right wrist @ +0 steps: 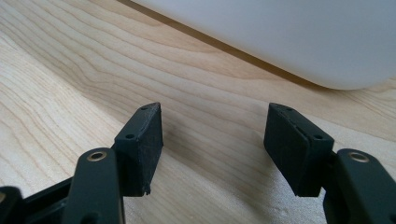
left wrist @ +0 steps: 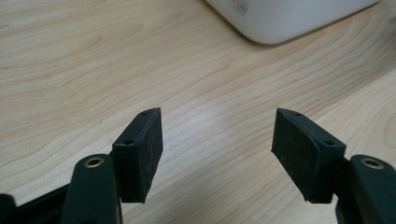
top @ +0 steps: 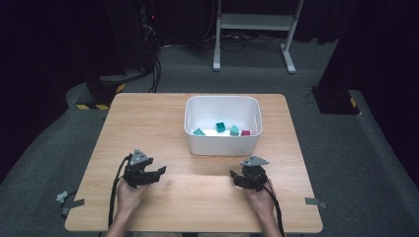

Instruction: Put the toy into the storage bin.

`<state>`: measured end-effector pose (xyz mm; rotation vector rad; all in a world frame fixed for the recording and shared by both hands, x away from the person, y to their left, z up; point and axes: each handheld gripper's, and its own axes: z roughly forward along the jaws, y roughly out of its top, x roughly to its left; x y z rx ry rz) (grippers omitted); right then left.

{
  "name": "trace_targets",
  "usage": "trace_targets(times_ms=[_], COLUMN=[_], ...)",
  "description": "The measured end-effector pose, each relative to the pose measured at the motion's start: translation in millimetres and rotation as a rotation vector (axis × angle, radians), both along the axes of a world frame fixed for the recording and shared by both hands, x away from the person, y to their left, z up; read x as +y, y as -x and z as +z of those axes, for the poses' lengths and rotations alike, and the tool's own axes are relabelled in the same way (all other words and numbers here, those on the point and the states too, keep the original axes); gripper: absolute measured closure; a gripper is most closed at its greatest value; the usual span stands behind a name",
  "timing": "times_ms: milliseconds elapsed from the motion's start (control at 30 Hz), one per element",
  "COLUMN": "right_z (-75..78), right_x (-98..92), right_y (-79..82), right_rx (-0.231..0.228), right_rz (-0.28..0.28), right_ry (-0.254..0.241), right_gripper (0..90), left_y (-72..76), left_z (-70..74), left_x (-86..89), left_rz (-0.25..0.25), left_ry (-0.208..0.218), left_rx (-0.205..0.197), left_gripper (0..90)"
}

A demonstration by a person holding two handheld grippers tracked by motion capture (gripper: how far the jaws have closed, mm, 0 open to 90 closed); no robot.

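1. white plastic, the bin (top: 222,143) sits on the far half of the table, a little right of centre, its open top facing up; its near wall also shows as a pale rounded corner at the top of the left gripper view (left wrist: 289,18) and as a broad pale wall across the top of the right gripper view (right wrist: 289,37)
2. inside the bin lie four small blocks on the floor near its near wall; a teal block (top: 198,132) at the left; a second teal block (top: 220,127) a little farther back; a third teal block (top: 234,130) right of it; a red block (top: 245,133) just beside that one at the right
3. the left gripper (top: 160,172) rests low over the near left part of the table, held in the person's left hand (top: 129,193); its jaws stand wide apart with only bare wood between them and grip nothing; the left gripper view (left wrist: 217,140) shows the same gap
4. the right gripper (top: 234,174) is at the near right, just near of the bin's right end, held in the person's right hand (top: 257,195); its jaws are likewise spread wide and empty, as the right gripper view (right wrist: 212,135) shows
5. the two grippers are well apart, each with a black cable trailing toward the near edge
6. the wooden table (top: 148,123) stands on grey carpet (top: 346,148); a white metal frame (top: 257,22) stands on the floor beyond the far edge
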<state>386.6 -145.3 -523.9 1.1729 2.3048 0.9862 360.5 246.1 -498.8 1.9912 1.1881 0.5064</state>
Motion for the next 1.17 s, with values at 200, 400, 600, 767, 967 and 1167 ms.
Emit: trace_targets(times_ms=[200, 400, 600, 767, 967, 1167], right_z=[0.0, 0.0, 0.0, 0.0, -0.1, -0.1], right_x=[0.0, 0.0, 0.0, 0.0, 0.0, 0.1], right_y=[0.0, 0.0, 0.0, 0.0, 0.1, 0.1], right_rx=[0.0, 0.0, 0.0, 0.0, 0.0, 0.0], right_rz=[0.0, 0.0, 0.0, 0.0, 0.0, 0.0], right_ry=[0.0, 0.0, 0.0, 0.0, -0.001, -0.002], right_gripper=[37.3, 37.3, 37.3, 37.3, 37.3, 37.3], left_y=[-2.9, -4.5, -5.9, -7.5, -7.4, -7.4], left_z=[-13.7, -21.2, -28.6, -28.8, -28.8, -28.9], left_x=[2.4, 4.9, 3.2, 3.2, 2.6, 2.5], left_rz=[0.034, 0.064, 0.077, 0.085, 0.09, 0.088], left_ry=[-0.021, -0.023, -0.047, -0.048, -0.05, -0.048], left_rx=[0.008, -0.001, 0.005, 0.007, 0.008, 0.008], left_gripper=[33.4, 32.6, 31.2, 29.2, 28.4, 28.0])
